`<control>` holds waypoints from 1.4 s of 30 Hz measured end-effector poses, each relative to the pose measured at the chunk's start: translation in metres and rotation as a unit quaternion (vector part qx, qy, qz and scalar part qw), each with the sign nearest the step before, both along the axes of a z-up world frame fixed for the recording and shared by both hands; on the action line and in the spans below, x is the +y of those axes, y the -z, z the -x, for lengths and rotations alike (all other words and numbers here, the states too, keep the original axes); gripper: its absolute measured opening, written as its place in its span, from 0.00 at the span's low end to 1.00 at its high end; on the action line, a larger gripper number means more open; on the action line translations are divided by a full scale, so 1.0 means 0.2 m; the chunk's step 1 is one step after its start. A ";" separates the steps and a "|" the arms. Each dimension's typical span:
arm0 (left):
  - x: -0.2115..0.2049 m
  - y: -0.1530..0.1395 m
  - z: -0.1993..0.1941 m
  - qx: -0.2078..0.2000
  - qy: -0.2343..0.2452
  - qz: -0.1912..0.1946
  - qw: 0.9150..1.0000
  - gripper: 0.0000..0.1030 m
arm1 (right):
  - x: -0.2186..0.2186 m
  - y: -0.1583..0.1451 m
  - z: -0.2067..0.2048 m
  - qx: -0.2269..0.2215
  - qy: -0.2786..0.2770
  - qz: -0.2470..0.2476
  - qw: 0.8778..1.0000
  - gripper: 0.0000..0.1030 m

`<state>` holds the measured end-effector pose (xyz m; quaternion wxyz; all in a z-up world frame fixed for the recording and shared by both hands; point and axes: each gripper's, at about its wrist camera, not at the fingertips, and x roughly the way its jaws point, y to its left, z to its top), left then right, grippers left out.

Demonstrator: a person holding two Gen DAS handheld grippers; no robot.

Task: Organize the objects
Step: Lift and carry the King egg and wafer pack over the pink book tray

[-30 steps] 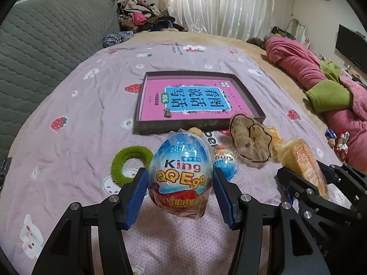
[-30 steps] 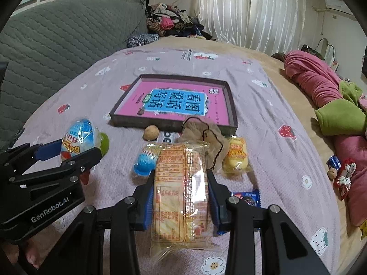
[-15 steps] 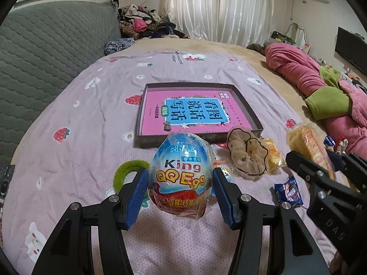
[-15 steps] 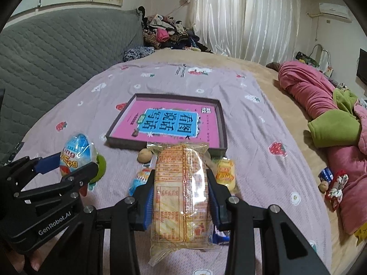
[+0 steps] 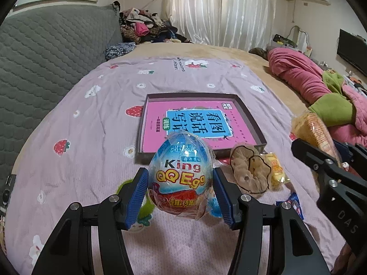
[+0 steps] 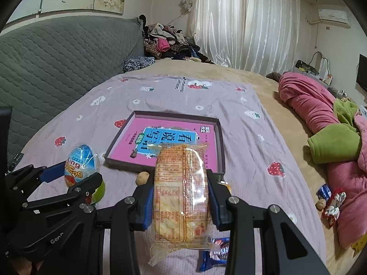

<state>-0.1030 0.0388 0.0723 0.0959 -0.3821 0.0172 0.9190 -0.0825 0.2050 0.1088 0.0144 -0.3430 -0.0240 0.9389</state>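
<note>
My left gripper is shut on a blue and red wrapped toy egg, held above the lilac bedspread; the same egg shows at the left of the right wrist view. My right gripper is shut on an orange cracker packet, also lifted off the bed; that packet appears at the right of the left wrist view. Ahead of both lies a shallow dark box with a pink book inside.
On the bedspread sit a brown scrunchie, a yellow snack packet, a blue candy wrapper, a green ring and a small brown nut. Pink and green bedding lies right; a grey headboard stands left.
Both grippers have risen with their loads and drawn back a little, so the box and the loose items sit lower and farther off in view. Neither grip has changed.
</note>
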 end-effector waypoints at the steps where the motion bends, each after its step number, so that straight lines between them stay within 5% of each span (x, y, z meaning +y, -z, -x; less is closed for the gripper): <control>1: 0.00 0.00 0.01 0.000 -0.001 0.000 1.000 0.57 | 0.00 0.00 0.01 0.001 -0.001 0.001 1.000 0.38; 24: 0.02 -0.08 0.49 0.014 -0.017 0.009 1.000 0.57 | 0.11 -0.09 0.39 0.020 -0.007 0.004 1.000 0.38; 42: 0.14 0.00 0.83 0.001 -0.006 0.003 1.000 0.57 | 0.17 -0.05 0.69 0.022 -0.007 0.028 0.999 0.38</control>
